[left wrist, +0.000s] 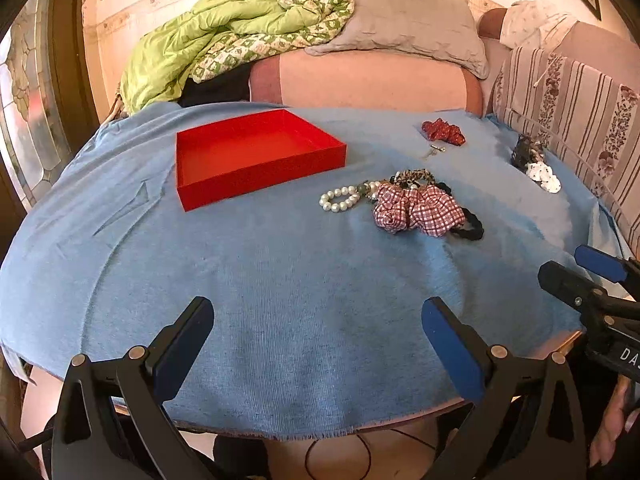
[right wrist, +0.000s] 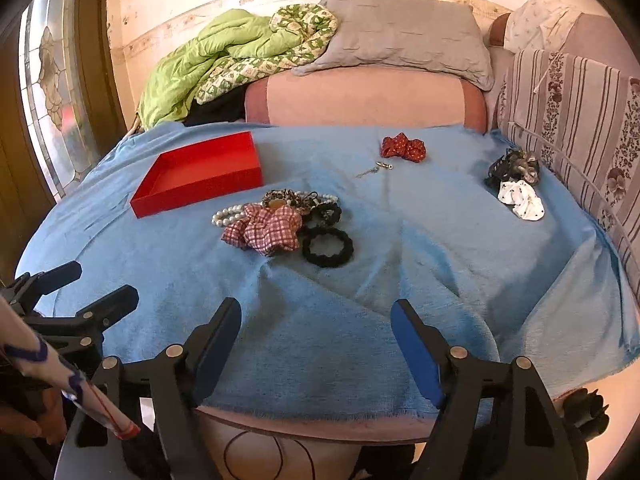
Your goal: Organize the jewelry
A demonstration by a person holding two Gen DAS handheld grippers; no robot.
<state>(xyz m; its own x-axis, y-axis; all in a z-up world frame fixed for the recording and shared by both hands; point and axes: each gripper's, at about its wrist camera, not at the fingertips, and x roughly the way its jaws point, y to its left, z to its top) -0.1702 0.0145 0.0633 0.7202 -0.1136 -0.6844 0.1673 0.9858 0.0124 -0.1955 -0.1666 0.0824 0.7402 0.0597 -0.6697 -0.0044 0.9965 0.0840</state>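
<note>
— Where did the grippers sit?

— Both hung over the near edge of the table, which was draped in a blue cloth (left wrist: 280, 320). The left gripper (left wrist: 318, 340) had its fingers spread wide with nothing between them; the right gripper (right wrist: 316, 344) was spread the same way, also bare.

— And the jewelry?

— A pearl bracelet (left wrist: 340, 199) lay mid-table, touching a red-checked scrunchie (left wrist: 416, 210) and a black hair tie (right wrist: 328, 247). The red tray (left wrist: 248, 152) sat toward the far left edge, nothing in it. A small metal clasp piece (right wrist: 376, 168) (too small to identify surely) lay near a red dotted scrunchie (right wrist: 402, 148) by the far edge. A dark scrunchie (right wrist: 514, 164) and a white spotted one (right wrist: 522, 198) rested at the right edge.

— Any writing?

— Only "DA" (left wrist: 629, 354) on the other gripper's body, cut off by the frame.
</note>
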